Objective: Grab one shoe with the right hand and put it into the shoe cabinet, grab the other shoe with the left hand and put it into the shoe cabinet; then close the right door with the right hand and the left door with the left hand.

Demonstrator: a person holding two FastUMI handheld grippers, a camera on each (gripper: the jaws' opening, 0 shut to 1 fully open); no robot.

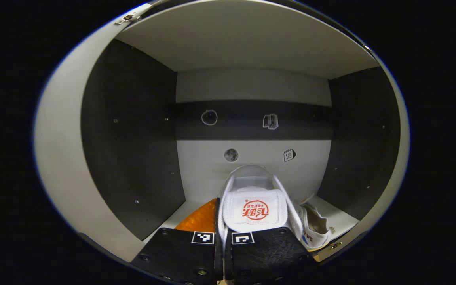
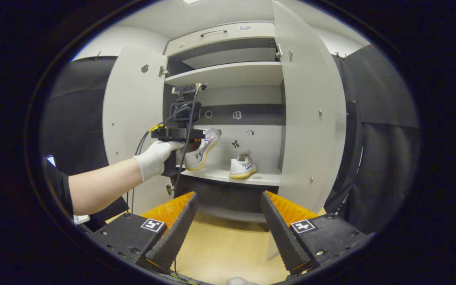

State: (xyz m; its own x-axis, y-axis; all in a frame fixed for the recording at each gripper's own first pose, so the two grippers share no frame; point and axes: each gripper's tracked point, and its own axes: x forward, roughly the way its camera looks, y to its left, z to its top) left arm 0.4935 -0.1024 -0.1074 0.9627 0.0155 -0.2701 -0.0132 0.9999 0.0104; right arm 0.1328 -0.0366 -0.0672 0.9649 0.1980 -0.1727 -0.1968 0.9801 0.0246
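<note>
Left tongs (image 1: 223,253) clamping white sneaker (image 1: 253,206) at heel, holding it above cabinet shelf (image 2: 228,176). Other sneaker (image 2: 243,167) resting on shelf, right side. Right tongs (image 2: 228,221) gaping, empty, hanging back. Risk: releasing high, sneaker tumbling off near edge.

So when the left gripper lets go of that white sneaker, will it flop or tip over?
The white sneaker, pinched by the left gripper, looks light canvas, so probably soft-sided. It hangs toe-up above the shelf, so it may rock. Its flat sole should settle it, like the other sneaker.
</note>
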